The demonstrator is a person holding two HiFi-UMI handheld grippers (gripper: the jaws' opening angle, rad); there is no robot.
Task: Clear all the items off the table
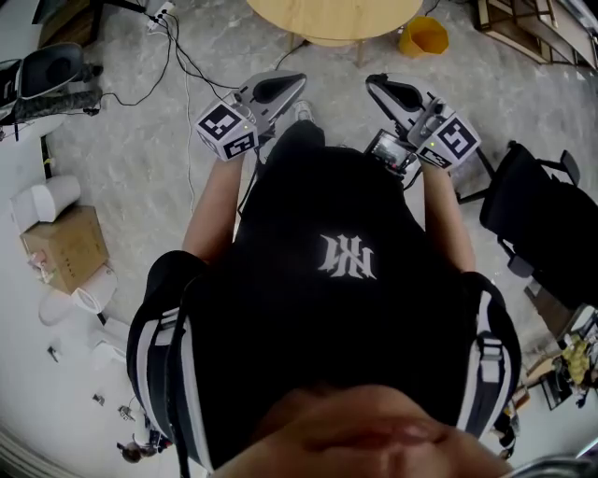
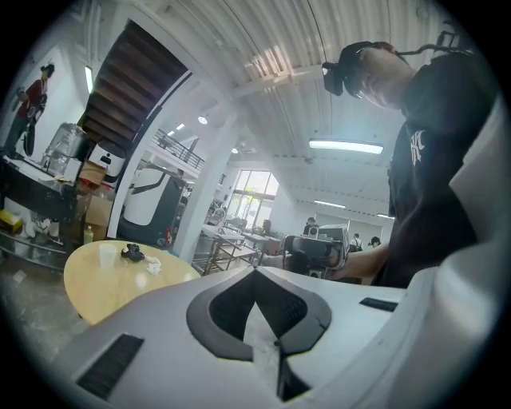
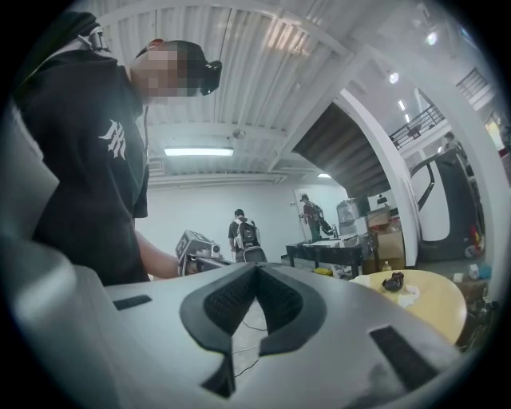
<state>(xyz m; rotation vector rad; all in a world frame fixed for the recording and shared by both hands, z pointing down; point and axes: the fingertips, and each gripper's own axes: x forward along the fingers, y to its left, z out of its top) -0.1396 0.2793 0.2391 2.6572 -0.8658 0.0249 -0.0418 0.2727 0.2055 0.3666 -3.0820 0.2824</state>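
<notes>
Round pale wooden table (image 1: 327, 19) sits at the top centre of the head view, ahead of both grippers and apart from them. On it, at the lower left of the left gripper view: a white cup (image 2: 107, 254), a small black object (image 2: 132, 253) (kind not discernible) and a crumpled white tissue (image 2: 153, 266). Left gripper (image 1: 291, 82) and right gripper (image 1: 376, 86): jaws closed tip to tip, both empty.

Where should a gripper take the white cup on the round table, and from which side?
Probably its side wall at mid-height, coming level from the side away from the black object. The white cup seems to stand upright on the round table, apart from that object.
</notes>
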